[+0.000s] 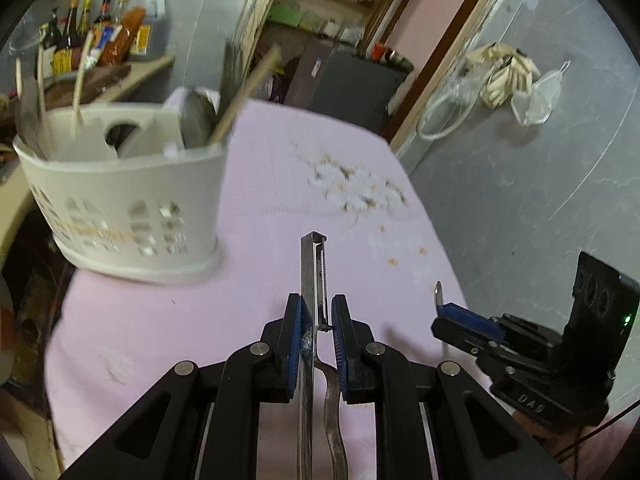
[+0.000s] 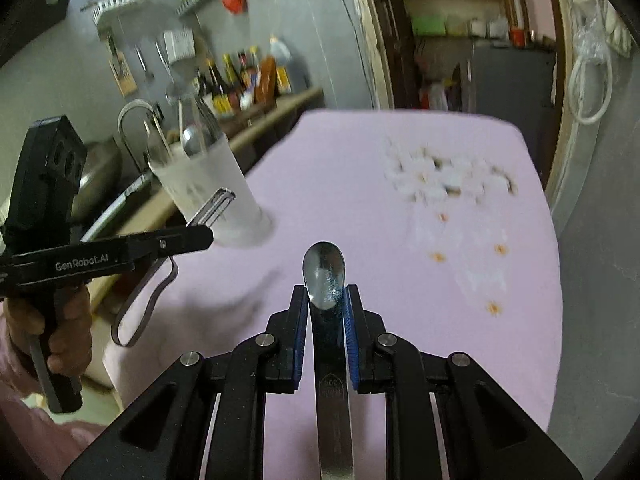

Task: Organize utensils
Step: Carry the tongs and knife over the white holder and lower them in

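Two utensils aloft: our left gripper (image 1: 316, 320) clamps a peeler (image 1: 314, 268), our right gripper (image 2: 326, 308) a spoon (image 2: 324, 276), above the pink tablecloth (image 1: 280, 160); we should lower each steadily into the caddy (image 1: 120, 200).

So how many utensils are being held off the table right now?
2. A peeler in the left tongs, and a spoon in the right tongs. More sit in the white caddy.
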